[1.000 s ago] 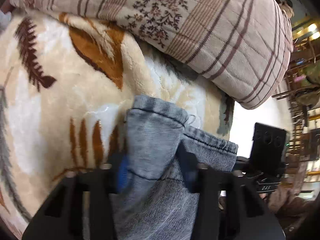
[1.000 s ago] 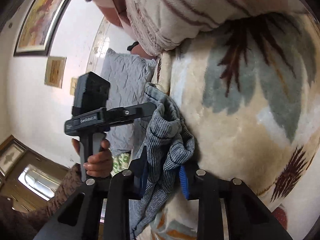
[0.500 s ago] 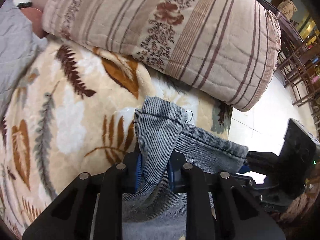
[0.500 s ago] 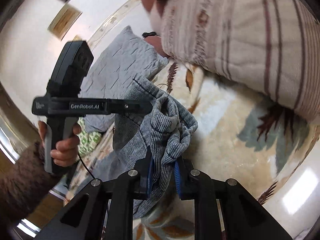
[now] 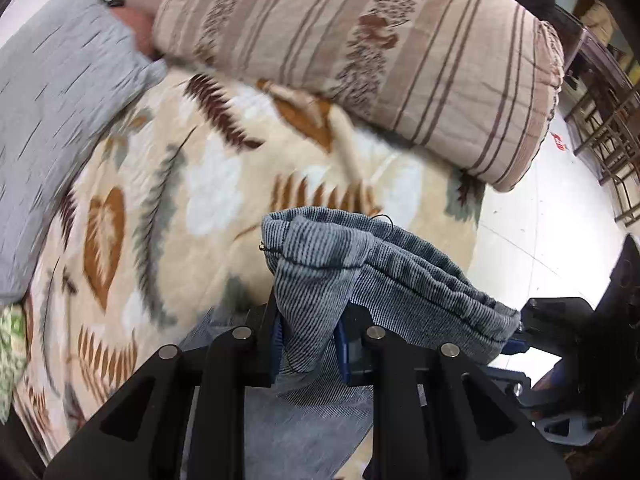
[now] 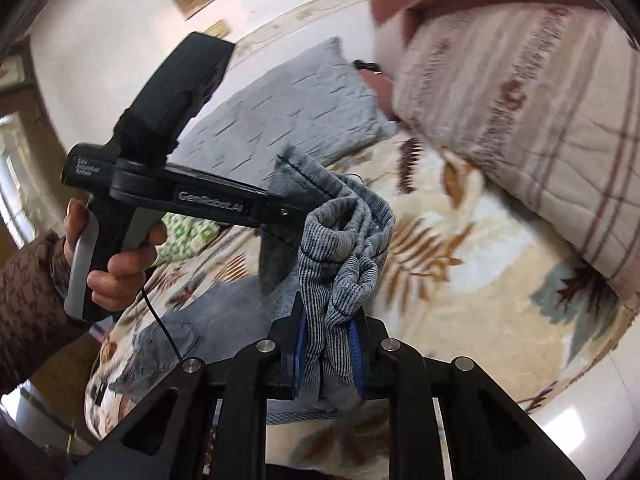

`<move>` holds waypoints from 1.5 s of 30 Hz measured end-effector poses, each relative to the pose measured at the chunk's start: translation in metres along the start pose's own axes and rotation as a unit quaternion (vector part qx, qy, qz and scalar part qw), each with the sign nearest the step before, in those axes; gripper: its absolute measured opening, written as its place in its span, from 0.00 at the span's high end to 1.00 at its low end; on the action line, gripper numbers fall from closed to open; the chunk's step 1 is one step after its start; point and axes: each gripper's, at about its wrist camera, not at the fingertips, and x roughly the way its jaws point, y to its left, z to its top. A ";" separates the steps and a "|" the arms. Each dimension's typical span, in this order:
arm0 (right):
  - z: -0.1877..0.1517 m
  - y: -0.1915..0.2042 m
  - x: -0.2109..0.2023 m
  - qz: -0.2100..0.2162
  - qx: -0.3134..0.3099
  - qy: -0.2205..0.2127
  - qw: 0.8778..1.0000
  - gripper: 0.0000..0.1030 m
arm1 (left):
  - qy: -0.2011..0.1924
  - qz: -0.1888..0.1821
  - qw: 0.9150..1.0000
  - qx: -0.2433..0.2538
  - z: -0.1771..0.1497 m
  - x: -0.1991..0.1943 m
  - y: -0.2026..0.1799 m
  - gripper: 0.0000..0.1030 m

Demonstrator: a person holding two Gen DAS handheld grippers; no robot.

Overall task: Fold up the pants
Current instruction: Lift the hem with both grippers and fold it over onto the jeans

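A leaf-patterned fleece blanket (image 5: 192,184) in cream, rust and grey-green covers the bed. Nearest the lens, the left gripper (image 5: 307,338) is clenched on a bunched fold of the grey-blue ribbed pants (image 5: 320,280), its blue pads pressing the cloth from both sides. The hem edge rises above the fingers and stretches off to the right, where the other tool's dark body sits at the frame's edge. In the right wrist view the right gripper (image 6: 329,352) likewise pinches a gathered wad of the same pants (several layers crumpled together), lifted off the blanket, while the rest of the garment trails down toward the bed. Just beyond, the left hand (image 6: 116,264) grips its tool's handle. Farther back lies a grey quilted pillow (image 5: 60,92), and beside it a striped floral cushion (image 5: 392,48) resting on the blanket's far side.
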 end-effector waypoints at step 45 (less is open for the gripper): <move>0.058 0.107 0.152 0.114 -0.121 0.246 0.955 0.33 | -0.018 -0.107 0.900 -0.422 -0.252 0.007 0.102 0.33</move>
